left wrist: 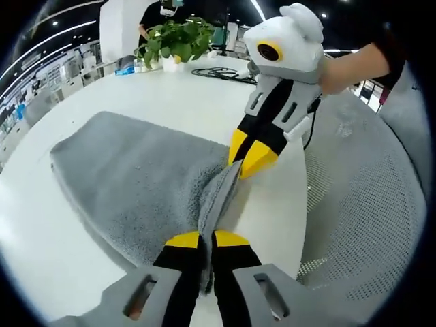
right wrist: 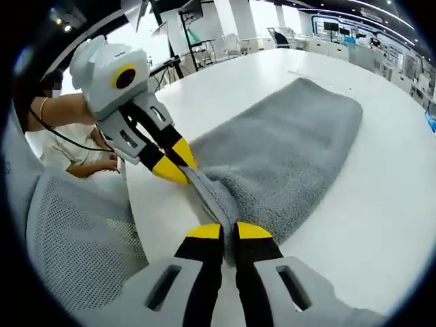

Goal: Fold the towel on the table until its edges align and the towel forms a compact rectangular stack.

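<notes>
Through the left gripper view I see my left gripper [left wrist: 207, 240] rising from the bottom edge, its yellow-tipped jaws clenched on the near edge of a grey towel [left wrist: 136, 177]. The towel lies across a white round table [left wrist: 41, 259], spreading away to the left, its surface fluffy and looped. The pinched edge is lifted into a narrow ridge that runs from my left jaws up to my right gripper [left wrist: 246, 158], which enters from the upper right with a white housing and a hand [left wrist: 344, 68] behind it. Its yellow tips are closed on the same edge, a little farther along.

At the far side of the table stands a leafy green potted plant [left wrist: 176, 39], with black cables [left wrist: 221, 72] lying near it and a person in dark clothing behind. To the right is a grey mesh chair back [left wrist: 368, 204].

In the right gripper view, my right gripper [right wrist: 229, 233] comes up from the bottom, clamped on the towel's [right wrist: 286, 150] raised edge. The left gripper [right wrist: 178, 165] reaches in from the upper left, gripping that same edge. The rest of the towel stretches flat toward the upper right on the table [right wrist: 381, 204]. The mesh chair [right wrist: 75, 231] sits at lower left.
</notes>
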Demonstrator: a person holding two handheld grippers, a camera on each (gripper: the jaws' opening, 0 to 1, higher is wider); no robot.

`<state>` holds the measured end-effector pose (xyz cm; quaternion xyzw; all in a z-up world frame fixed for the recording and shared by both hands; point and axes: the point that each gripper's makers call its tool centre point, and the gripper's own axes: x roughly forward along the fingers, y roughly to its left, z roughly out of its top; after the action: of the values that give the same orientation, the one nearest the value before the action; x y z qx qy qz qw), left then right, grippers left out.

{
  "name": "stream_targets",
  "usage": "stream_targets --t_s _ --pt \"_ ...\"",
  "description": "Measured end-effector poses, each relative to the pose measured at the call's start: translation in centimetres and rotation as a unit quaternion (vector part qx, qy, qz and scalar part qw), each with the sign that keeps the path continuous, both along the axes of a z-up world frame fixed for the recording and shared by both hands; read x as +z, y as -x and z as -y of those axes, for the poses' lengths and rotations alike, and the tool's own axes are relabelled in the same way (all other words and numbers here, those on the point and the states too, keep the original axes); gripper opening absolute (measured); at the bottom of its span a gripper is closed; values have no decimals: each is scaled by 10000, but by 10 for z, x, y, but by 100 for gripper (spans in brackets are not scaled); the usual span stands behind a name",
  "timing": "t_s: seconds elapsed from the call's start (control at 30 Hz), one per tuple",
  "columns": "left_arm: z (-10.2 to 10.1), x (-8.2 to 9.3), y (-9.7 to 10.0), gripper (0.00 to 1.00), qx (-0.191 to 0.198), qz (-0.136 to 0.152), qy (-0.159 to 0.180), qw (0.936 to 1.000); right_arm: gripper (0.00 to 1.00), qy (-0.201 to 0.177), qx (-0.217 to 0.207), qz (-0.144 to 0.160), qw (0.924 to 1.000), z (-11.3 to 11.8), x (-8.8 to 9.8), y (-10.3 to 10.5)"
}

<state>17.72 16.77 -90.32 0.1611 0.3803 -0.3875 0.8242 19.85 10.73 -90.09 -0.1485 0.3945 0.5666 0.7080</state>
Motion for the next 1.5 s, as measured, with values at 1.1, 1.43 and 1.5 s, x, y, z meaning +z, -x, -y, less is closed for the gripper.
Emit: stream_targets --t_s 1.1,1.43,1.5 --pt "-15 23 1 6 -105 758 -1037 9917 3 -238 50 332 9992 -8 41 -4" --pt "-14 56 1 5 -32 1009 -1012 9897 3 -302 258 363 9985 -1 63 4" --pt "-12 62 2 5 -45 1047 -990 9896 3 -343 296 389 9982 1 69 5"
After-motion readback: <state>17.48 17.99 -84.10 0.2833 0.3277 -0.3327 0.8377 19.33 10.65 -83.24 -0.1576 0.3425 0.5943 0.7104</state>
